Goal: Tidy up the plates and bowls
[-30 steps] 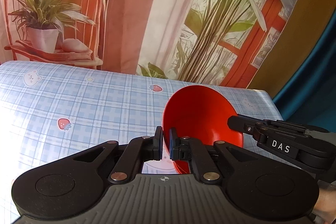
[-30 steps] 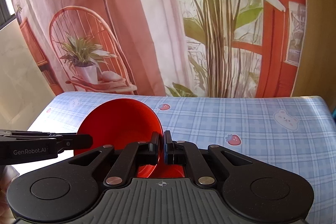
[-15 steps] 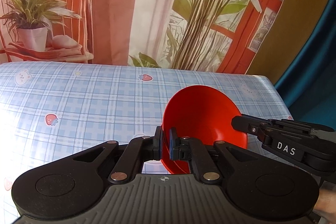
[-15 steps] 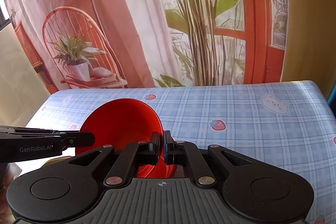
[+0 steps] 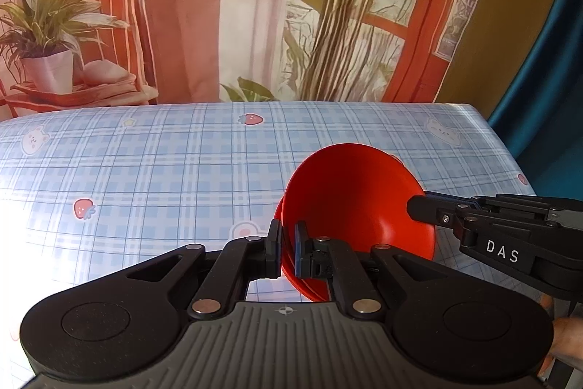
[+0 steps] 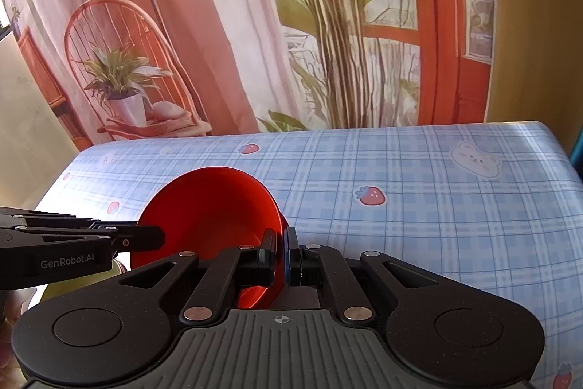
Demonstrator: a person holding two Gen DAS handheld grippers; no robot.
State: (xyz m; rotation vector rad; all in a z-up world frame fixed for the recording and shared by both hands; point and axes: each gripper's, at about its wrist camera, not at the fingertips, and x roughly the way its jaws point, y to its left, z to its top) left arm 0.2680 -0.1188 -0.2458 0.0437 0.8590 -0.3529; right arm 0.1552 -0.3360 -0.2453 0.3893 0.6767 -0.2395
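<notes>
A red bowl (image 5: 349, 203) is held between both grippers above the blue checked tablecloth. My left gripper (image 5: 287, 250) is shut on the bowl's left rim. My right gripper (image 6: 280, 256) is shut on the bowl's (image 6: 211, 206) right rim. In the left wrist view the right gripper's finger (image 5: 437, 212) reaches in from the right onto the rim. In the right wrist view the left gripper's finger (image 6: 138, 237) comes in from the left. A second red edge shows just outside the rim at the left gripper; I cannot tell if it is another bowl.
The table (image 6: 419, 192) with the blue plaid cloth stretches ahead to a printed backdrop of chair and plants. Its right edge drops off near a blue curtain (image 5: 539, 119). A yellowish-green object (image 6: 69, 285) shows low at the left, mostly hidden.
Both grippers have carried the bowl to the right and forward over the table; the right table edge now sits closer. The grips have not changed.
</notes>
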